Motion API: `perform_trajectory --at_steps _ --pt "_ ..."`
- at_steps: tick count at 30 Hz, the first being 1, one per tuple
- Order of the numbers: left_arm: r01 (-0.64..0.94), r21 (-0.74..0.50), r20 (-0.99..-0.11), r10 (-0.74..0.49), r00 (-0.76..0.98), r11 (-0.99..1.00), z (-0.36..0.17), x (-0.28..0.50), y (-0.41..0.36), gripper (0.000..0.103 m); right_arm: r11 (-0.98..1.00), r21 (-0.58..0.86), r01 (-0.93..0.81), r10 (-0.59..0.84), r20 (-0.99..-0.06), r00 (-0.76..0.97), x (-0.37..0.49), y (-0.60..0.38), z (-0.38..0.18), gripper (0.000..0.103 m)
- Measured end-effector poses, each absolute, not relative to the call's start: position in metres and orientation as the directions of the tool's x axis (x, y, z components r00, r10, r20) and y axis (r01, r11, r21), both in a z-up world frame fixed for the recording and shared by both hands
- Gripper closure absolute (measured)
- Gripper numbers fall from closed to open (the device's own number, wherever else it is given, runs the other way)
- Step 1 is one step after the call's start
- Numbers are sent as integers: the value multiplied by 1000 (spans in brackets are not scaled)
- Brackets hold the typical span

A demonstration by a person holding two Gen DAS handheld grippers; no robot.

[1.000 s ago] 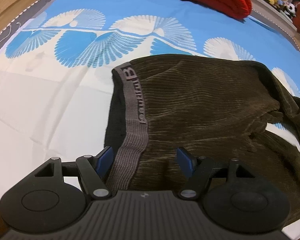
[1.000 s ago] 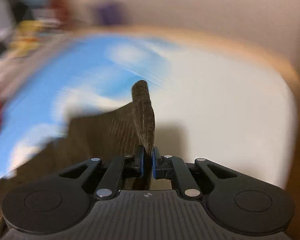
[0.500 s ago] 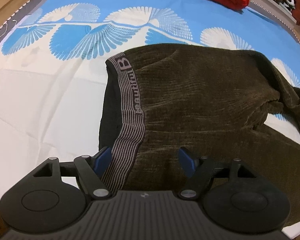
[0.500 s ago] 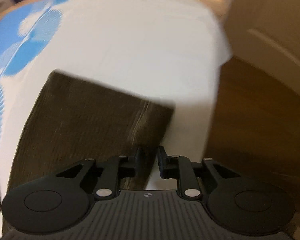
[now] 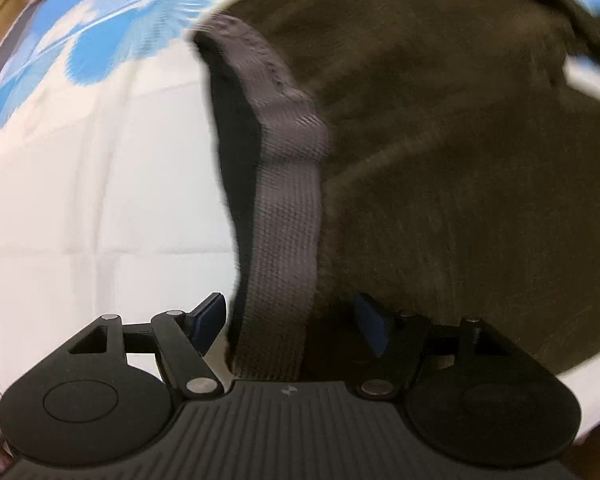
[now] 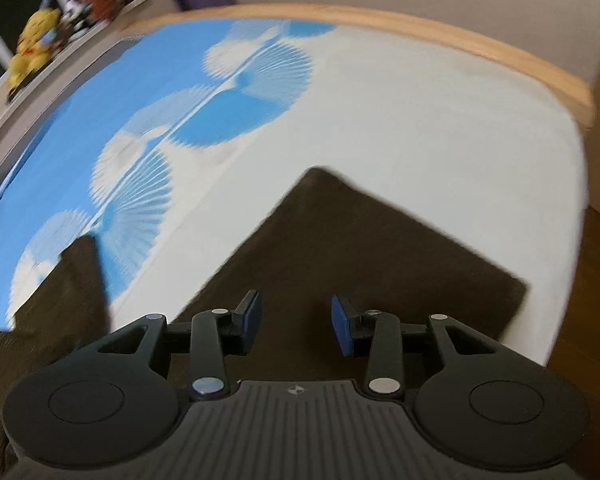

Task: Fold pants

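The pants [image 5: 460, 160] lie flat on the bed [image 5: 80, 200], dark brown ribbed cloth on a sheet that is white toward the near side and blue with white fan shapes farther off. The grey waistband [image 5: 288, 208] runs up the middle of the left wrist view (blurred, so its lettering cannot be read). The left gripper [image 5: 292, 324] points steeply down over it, jaws wide, the band between the blue pads [image 5: 208, 320] with neither pad pressing on it.

In the right wrist view a leg end [image 6: 380, 248] lies flat near the bed's corner, close to the wooden frame [image 6: 460, 40]. The right gripper [image 6: 296, 324] hangs over that leg, jaws half apart and just been opening; cloth lies below them, none is gripped. Plush toys [image 6: 32, 48] sit on a shelf beyond the far edge.
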State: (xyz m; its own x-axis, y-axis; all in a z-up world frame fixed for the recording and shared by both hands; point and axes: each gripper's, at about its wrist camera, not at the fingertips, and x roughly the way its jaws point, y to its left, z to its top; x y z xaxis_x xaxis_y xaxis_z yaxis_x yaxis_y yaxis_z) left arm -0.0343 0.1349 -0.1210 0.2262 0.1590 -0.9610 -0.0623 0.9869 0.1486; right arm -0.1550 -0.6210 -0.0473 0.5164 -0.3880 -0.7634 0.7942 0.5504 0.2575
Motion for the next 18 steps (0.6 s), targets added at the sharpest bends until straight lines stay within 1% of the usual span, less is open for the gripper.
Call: perform_trajectory --at_steps 2,4,7,9,10,11,12,13,16,18 --pt "-126 141 -951 170 258 982 -114 -35 148 25 573 266 775 -363 -765 531 -151 -611 -45 62" --pt "-168 147 -952 185 242 975 -116 -35 159 25 598 266 756 -345 -766 543 -142 -602 -44 62" --pt "-173 106 -970 140 199 979 -127 -38 165 25 634 256 730 -323 -770 550 -131 -587 -42 62" --pt "-135 77 -972 105 211 988 -128 -42 161 42 651 253 715 -308 -774 554 -124 -580 -42 62" --pt "-98 59 -970 80 229 993 -126 -43 157 57 659 257 707 -295 -776 558 -121 -577 -42 62" --pt "-71 87 -964 102 245 994 -124 -45 153 76 663 262 701 -285 -777 561 -118 -574 -43 62" --pt "-28 128 -956 131 264 991 -119 -48 147 86 670 266 693 -273 -780 563 -116 -571 -43 62" --pt "-4 135 -951 131 281 991 -114 -51 144 95 674 266 689 -269 -781 564 -113 -569 -43 62" --pt "13 121 -920 107 376 993 -79 -63 141 96 689 265 675 -260 -779 571 -104 -561 -43 62" --pt "-6 85 -914 80 397 996 -64 -72 146 96 697 269 664 -254 -774 580 -99 -556 -43 62"
